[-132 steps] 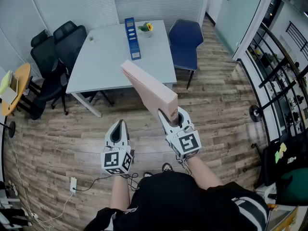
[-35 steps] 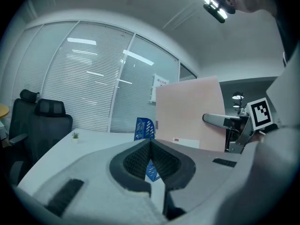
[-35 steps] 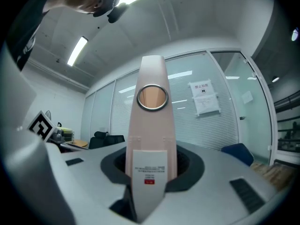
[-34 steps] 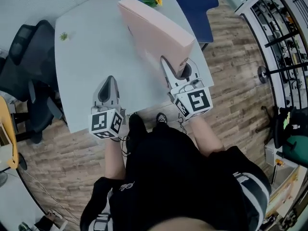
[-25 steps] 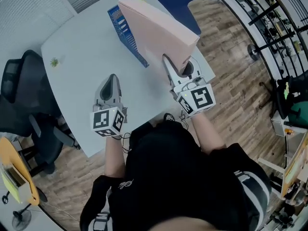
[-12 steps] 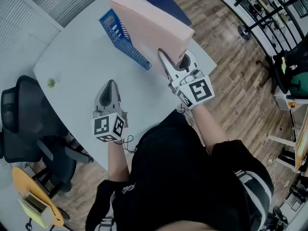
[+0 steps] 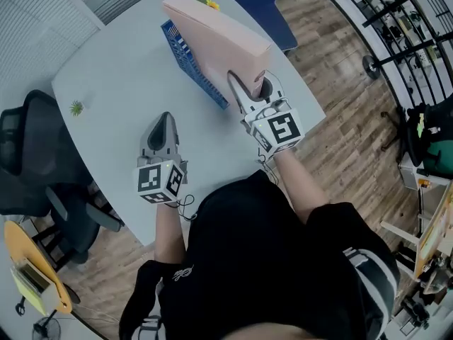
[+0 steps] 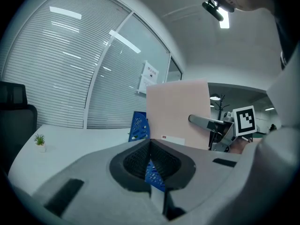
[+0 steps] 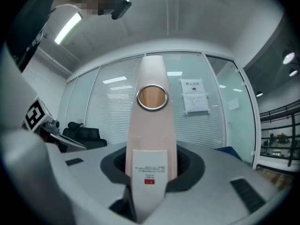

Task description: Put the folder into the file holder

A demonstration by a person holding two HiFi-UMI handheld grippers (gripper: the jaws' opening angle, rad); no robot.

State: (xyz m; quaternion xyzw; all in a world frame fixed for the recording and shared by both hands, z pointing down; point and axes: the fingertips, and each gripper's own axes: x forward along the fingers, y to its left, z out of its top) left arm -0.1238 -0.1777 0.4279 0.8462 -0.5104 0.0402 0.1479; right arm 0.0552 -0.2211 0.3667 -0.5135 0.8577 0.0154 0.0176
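Jaws of the right gripper (image 7: 245, 95) clamp the folder (image 7: 216, 30) by its spine, tilted over the holder (image 7: 190, 61) near the table's (image 7: 127, 98) far edge. Left gripper (image 7: 163, 123) is closed and empty. Risk: a misaligned corner strikes the holder's wall, tipping it.

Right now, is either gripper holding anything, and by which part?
The right gripper holds the pink folder by its spine, near the white label. The left gripper is shut and empty.

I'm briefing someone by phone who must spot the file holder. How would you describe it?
On the white table, find the pink folder held up by the right gripper. The file holder is the slotted rack just left of it, the only blue thing on the tabletop.
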